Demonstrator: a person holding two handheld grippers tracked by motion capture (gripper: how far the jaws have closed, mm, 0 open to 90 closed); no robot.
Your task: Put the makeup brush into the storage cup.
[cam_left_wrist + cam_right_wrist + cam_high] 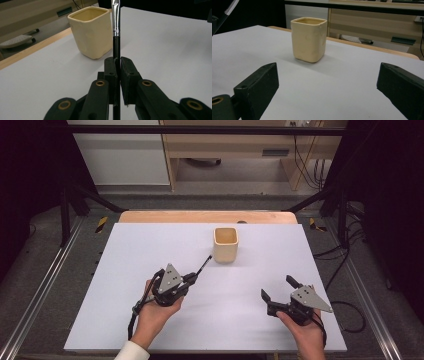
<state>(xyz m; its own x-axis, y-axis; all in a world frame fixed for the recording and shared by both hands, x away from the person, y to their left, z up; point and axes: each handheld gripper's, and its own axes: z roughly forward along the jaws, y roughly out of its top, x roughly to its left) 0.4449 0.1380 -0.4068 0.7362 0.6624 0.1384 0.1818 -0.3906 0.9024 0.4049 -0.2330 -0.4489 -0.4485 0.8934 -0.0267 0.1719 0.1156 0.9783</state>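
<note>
The paintbrush [116, 42] sits pinched between the jaws of your left gripper [192, 277], its black handle clamped and its bristle end pointing toward the cream cup [225, 244], stopping just short of it above the white tabletop [125, 270]. Your right gripper [280, 290] waits well apart to the right, jaws spread wide with nothing between them, facing the cup.

Cream cup [225, 245] alone ahead of both claws, white tabletop [125, 285] seemingly bare around it

floor [240, 187]: grey | wooden desk [225, 142] behind | black frame [200, 130] | dim light
</note>
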